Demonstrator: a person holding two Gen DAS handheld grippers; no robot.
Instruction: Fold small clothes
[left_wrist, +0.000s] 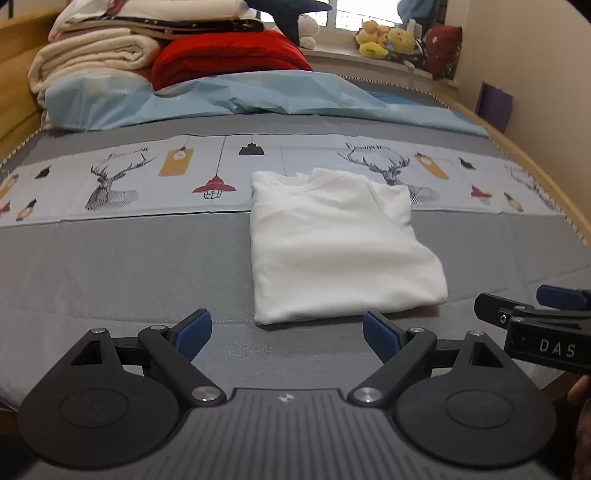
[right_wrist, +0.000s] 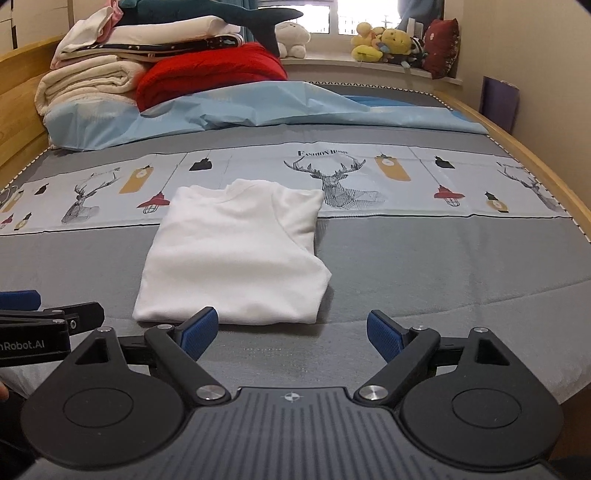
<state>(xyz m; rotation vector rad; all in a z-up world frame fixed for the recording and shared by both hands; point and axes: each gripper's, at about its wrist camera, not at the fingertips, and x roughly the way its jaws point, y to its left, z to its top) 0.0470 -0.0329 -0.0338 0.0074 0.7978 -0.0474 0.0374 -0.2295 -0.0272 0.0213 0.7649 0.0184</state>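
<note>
Shirt handling starts with our own tools, nearest to us: the left gripper (left_wrist: 287, 336) and the right gripper (right_wrist: 291, 335) both hang over the grey sheet (left_wrist: 129, 266) with fingers spread wide and nothing between them, neither touching cloth. Just beyond them lies the white shirt (left_wrist: 332, 240), already folded into a squarish packet, its near edge close to the left gripper's right finger and, in the right view, just past the right gripper's left finger (right_wrist: 201, 332). We judge it light, soft and limp: it will sag and slide open if lifted by a single layer, so we would pinch through all layers at the two near corners, or at the folded side edges, and keep it low over the bed. Its far end, with the neckline, rests on the deer-print band (right_wrist: 369, 177). Farther off are a blue sheet (left_wrist: 221, 96), stacked blankets (left_wrist: 96, 55) and plush toys (right_wrist: 384, 44) by the window.
</note>
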